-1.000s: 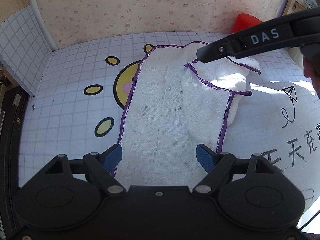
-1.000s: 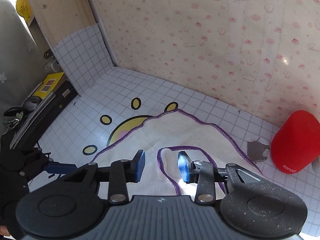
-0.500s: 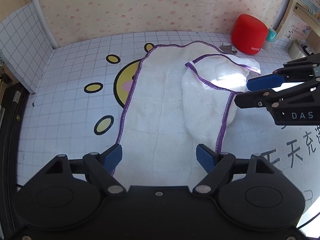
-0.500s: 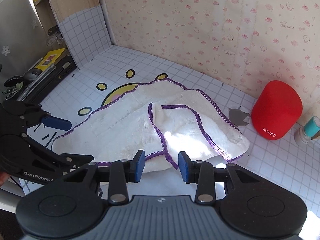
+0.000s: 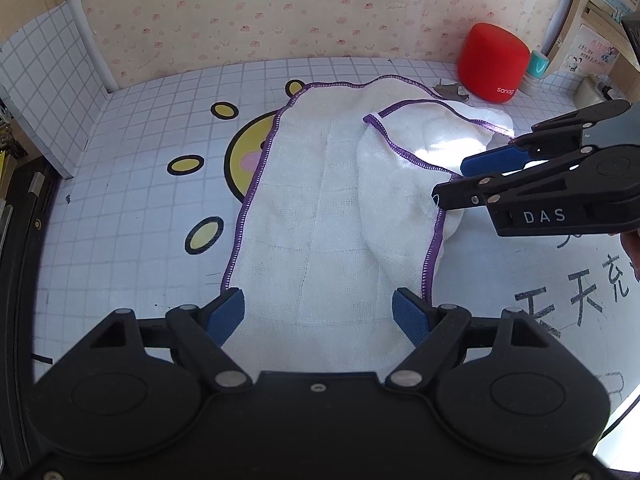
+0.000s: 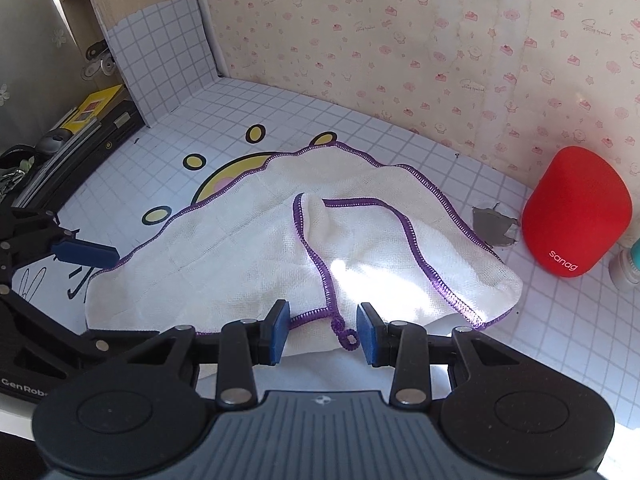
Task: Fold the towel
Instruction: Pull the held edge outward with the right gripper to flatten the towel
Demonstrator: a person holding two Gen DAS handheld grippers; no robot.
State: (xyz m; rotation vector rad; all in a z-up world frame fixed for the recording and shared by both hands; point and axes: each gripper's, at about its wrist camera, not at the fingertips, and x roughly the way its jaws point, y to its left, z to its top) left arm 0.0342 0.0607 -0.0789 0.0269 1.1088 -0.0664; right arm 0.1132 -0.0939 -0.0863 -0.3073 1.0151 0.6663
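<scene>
A white towel (image 5: pixel 320 216) with purple stitched edges lies lengthwise on the checked table (image 5: pixel 132 184). Its right side is folded over into a rumpled flap (image 5: pixel 404 184). My left gripper (image 5: pixel 318 312) is open, its blue pads either side of the towel's near end. My right gripper (image 5: pixel 450 182) comes in from the right at the flap's edge. In the right wrist view the towel (image 6: pixel 248 256) spreads ahead. My right gripper (image 6: pixel 322 332) is open around the flap's corner and its purple loop (image 6: pixel 346 336), not closed on them. The left gripper's blue pad (image 6: pixel 84 254) shows at the towel's far left end.
A red speaker (image 5: pixel 492 64) stands at the back right by the papered wall, also in the right wrist view (image 6: pixel 576 212), with a teal-capped bottle (image 5: pixel 538 66) beside it. A torn grey patch (image 6: pixel 494 226) marks the table. Books and clutter (image 6: pixel 80 120) lie beyond the table's left side.
My right gripper drew back from above the folded flap to the towel's right side, then came in low at the flap's looped corner. The left gripper and the towel stayed put.
</scene>
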